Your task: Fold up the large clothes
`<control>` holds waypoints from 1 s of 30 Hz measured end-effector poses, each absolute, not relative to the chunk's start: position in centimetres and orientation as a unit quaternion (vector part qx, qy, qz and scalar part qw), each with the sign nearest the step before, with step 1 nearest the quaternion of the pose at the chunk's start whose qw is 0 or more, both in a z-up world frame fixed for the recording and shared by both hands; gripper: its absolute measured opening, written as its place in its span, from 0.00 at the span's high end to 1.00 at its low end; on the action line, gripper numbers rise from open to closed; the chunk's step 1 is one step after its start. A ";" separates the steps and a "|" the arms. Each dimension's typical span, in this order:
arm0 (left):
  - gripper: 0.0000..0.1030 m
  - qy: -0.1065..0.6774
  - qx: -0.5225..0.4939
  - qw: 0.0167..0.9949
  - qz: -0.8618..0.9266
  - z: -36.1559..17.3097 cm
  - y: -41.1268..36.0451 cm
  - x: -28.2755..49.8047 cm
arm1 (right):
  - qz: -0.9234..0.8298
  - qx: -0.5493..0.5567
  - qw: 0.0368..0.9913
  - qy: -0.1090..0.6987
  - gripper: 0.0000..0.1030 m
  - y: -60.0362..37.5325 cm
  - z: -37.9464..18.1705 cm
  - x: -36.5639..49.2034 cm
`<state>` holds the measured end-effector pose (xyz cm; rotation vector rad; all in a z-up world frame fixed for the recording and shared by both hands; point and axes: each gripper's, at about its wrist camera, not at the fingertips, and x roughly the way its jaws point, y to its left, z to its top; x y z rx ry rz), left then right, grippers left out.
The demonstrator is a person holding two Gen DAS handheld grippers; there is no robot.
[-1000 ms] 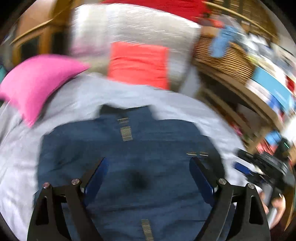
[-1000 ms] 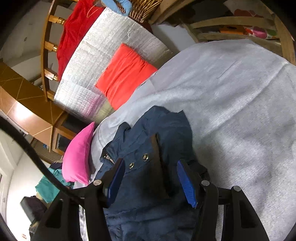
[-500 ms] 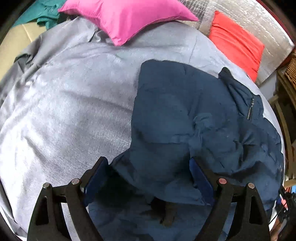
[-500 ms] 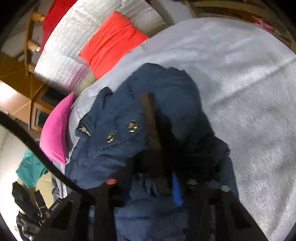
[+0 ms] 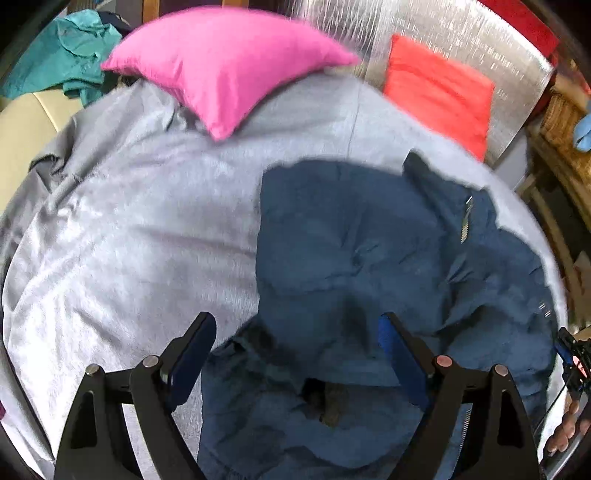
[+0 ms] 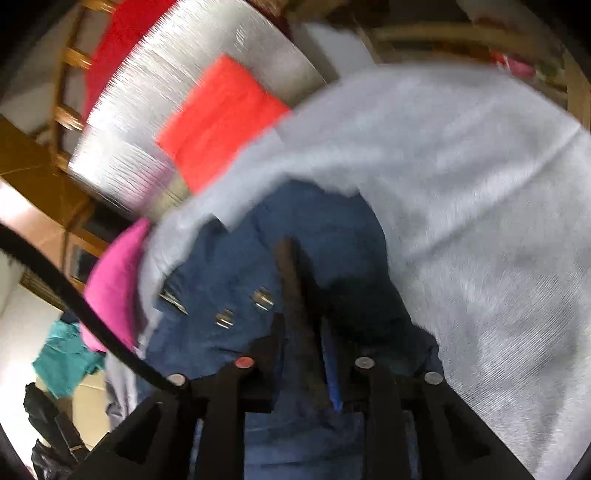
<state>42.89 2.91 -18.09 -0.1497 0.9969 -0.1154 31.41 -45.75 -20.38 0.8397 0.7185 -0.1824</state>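
Navy padded jacket [image 5: 362, 251] crumpled on grey bedsheet [image 5: 129, 236]. Left hand-held gripper [image 5: 295, 354] spread wide over jacket, gripping nothing. Right hand-held gripper [image 6: 301, 354] clamped on jacket's brown-edged fold.

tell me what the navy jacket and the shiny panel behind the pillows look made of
Navy blue puffy jacket: probably matte padded woven synthetic, judging by soft puckered dimples, plus metal snaps and zip. Shiny silver panel: looks like reflective foil-faced sheet, with glinting streaks; blur leaves this uncertain.

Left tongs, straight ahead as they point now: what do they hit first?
Most likely the navy jacket. The left tongs stand open, and the jacket's bunched fabric fills the space between and beyond the fingers. The grey bedcover lies off to the left of that line. Depth is hard to judge here.
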 end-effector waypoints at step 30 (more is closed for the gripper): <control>0.13 0.578 -0.129 0.775 -0.220 -18.7 -2.0 39.8 | 0.168 0.461 0.741 0.459 0.45 -38.2 -22.4 31.4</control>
